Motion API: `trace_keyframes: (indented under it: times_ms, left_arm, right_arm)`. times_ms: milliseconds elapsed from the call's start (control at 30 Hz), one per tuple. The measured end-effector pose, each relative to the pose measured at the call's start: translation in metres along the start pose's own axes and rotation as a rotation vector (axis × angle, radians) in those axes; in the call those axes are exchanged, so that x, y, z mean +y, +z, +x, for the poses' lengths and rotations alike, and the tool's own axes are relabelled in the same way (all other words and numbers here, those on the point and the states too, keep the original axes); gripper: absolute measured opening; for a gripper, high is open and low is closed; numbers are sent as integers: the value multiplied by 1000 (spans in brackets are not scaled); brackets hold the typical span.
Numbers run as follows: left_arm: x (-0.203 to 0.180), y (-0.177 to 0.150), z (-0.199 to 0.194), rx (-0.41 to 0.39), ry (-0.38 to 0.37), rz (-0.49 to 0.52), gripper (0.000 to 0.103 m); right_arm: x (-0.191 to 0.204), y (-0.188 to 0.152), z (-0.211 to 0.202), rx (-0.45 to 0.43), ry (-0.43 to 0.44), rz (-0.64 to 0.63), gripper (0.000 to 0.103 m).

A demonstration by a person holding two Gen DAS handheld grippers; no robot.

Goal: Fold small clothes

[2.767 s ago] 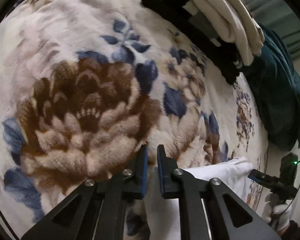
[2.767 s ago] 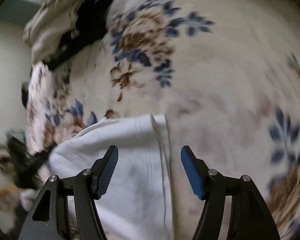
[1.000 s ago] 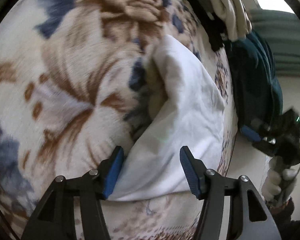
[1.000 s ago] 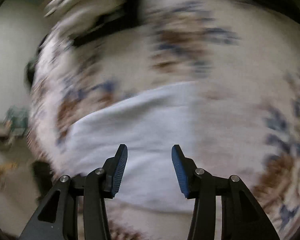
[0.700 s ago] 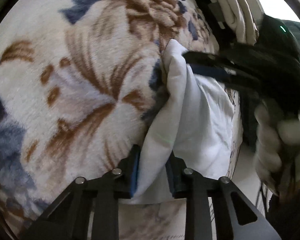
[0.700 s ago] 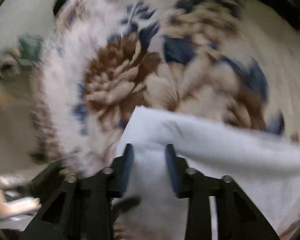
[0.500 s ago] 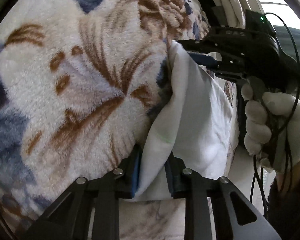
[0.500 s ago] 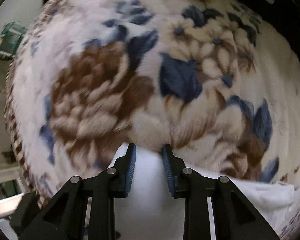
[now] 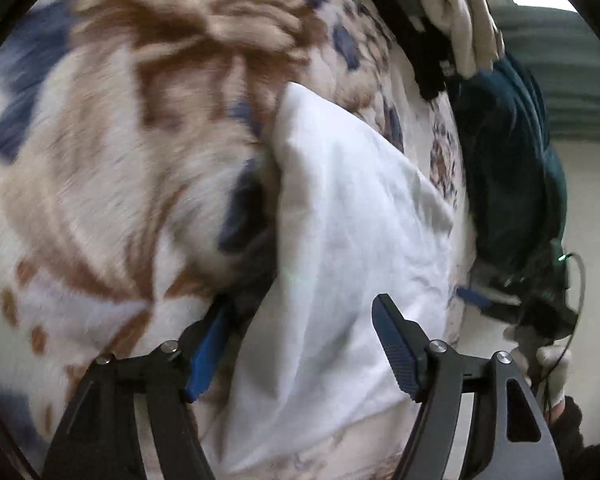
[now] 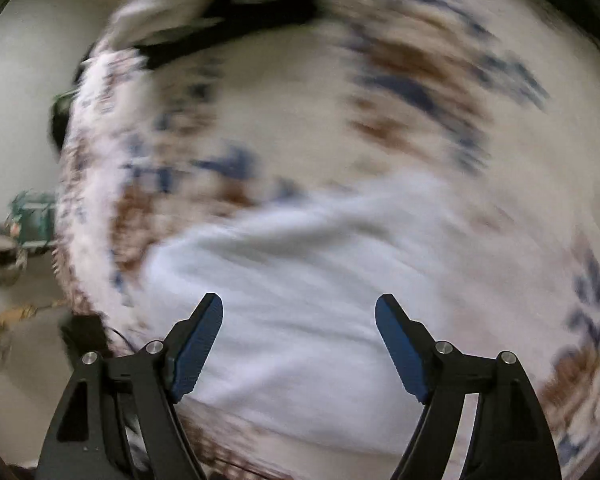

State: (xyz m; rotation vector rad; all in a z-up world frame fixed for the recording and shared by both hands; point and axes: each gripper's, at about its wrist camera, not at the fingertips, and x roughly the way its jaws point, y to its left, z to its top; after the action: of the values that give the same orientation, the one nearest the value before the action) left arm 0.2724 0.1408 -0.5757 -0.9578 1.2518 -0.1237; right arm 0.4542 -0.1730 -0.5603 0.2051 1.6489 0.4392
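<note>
1. Where it lies folded on the floral blanket (image 9: pixel 112 184), the white garment (image 9: pixel 352 240) runs up between the opening jaws of the left gripper (image 9: pixel 300 344), pads clear of it.
2. Right gripper (image 10: pixel 299 344): jaws opening, spread above the same cloth (image 10: pixel 300 280), not touching; view blurred.

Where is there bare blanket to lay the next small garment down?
Bare floral blanket lies left of the white garment. It is crowded beyond it: a cream and black clothes pile and a dark teal bundle along the bed's edge.
</note>
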Motion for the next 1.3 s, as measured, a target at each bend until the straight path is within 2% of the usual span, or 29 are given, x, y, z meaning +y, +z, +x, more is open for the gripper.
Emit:
trace_keyframes:
  times_ms: [67, 133, 233, 300, 333, 367, 400, 433, 467, 600, 700, 833, 933, 1100, 1233, 1300]
  left_arm:
    - [-6, -2, 4, 3, 9, 32, 71]
    - [-8, -1, 4, 5, 16, 44, 71]
    - [-17, 6, 11, -1, 6, 58, 71]
    - [-26, 11, 14, -23, 1, 68, 71]
    - [-27, 10, 12, -35, -4, 75, 61]
    - [-30, 11, 12, -46, 1, 92, 27]
    - [-35, 12, 13, -47, 18, 114, 13]
    - [-42, 12, 13, -54, 26, 147, 10]
    - [-49, 12, 11, -71, 44, 178, 9]
    - [-70, 14, 1, -90, 58, 246, 8]
    - [-89, 20, -14, -110, 47, 295, 8]
    - [-113, 42, -44, -146, 11, 340, 8]
    - [-140, 69, -71, -169, -8, 384, 8]
    - [-199, 139, -120, -226, -34, 474, 7]
    - [-259, 226, -150, -254, -75, 538, 7]
    - [-282, 261, -154, -269, -64, 579, 7]
  right_arm:
    - [-50, -11, 8, 24, 13, 74, 81]
    - [-92, -22, 27, 67, 89, 153, 81]
    - [-123, -36, 61, 96, 311, 254, 81]
    - [-123, -40, 75, 58, 421, 281, 83]
    - [-123, -40, 78, 41, 447, 279, 83]
    - [-122, -39, 80, 14, 470, 282, 80]
    - [-119, -38, 81, -8, 506, 282, 62]
    - [-115, -38, 82, -7, 508, 277, 46]
    - [-110, -38, 84, 0, 501, 268, 24]
    - [-99, -44, 75, -30, 478, 256, 20]
    - [-99, -45, 43, -67, 473, 236, 19]
    - [-75, -44, 8, -136, 473, 193, 19]
    - [-55, -37, -27, -204, 487, 175, 19]
    - [-14, -7, -94, -318, 502, 153, 19]
    - [27, 45, -147, -407, 496, 150, 19]
    - [49, 80, -172, -453, 490, 148, 19]
